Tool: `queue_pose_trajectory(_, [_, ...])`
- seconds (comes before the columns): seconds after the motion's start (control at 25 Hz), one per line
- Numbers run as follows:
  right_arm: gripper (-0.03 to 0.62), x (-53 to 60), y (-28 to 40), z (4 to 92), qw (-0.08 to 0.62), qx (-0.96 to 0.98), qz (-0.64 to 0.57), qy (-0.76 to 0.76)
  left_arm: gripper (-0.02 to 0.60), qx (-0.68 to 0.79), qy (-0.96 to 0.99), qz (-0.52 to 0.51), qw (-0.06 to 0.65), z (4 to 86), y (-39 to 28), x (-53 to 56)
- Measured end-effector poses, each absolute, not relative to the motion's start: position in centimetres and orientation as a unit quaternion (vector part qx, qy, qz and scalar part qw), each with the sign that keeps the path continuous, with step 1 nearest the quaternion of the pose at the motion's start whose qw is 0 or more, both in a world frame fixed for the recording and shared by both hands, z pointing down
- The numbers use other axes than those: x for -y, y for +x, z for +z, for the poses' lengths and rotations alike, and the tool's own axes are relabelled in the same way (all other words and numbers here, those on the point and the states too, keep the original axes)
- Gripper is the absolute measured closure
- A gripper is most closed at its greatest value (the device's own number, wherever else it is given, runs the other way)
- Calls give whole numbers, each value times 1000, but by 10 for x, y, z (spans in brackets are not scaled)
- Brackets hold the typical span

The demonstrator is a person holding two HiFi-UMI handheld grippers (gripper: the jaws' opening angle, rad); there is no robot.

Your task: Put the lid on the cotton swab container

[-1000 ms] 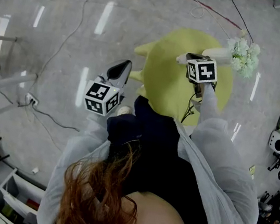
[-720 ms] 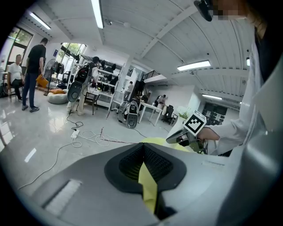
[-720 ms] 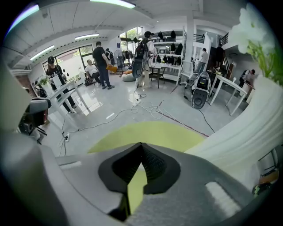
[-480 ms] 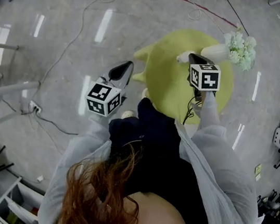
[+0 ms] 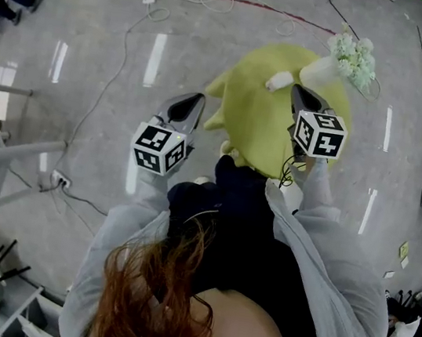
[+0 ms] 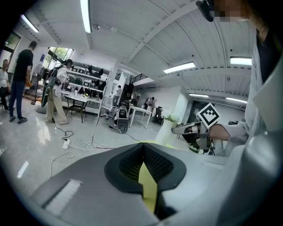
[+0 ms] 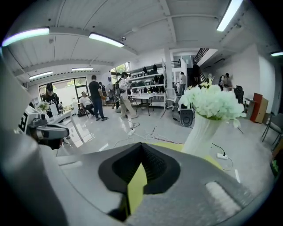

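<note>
A round table (image 5: pixel 241 129) draped in yellow-green cloth is seen below the person in the head view. Near its far right edge a white vase (image 7: pixel 201 132) stands upright and is filled with a bunch of pale flowers (image 7: pixel 212 103). The left gripper (image 6: pixel 143 145) is held beside the table's left edge, its jaws pressed together with nothing between them. The right gripper (image 7: pixel 141 145) is held over the table near the vase, its jaws likewise closed and empty. Just beside its tips a small white object (image 5: pixel 281 79) lies on the cloth. This is possibly the cotton swab container, though it is too small to be told.
</note>
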State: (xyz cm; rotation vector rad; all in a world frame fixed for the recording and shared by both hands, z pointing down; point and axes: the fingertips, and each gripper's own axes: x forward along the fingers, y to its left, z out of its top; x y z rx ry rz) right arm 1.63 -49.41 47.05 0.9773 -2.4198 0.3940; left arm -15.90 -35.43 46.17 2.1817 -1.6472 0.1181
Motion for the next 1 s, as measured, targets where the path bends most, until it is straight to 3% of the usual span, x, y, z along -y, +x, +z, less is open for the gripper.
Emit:
queue_pose_trajectory(0.6, [592,411,65,408,128,875,115,452,565,546,820,54,165,440,-139,317])
queue_pose_trajectory(1.0, [592,337,87,422,103,858,129,486,565,510,843,62,159,445,-120,278])
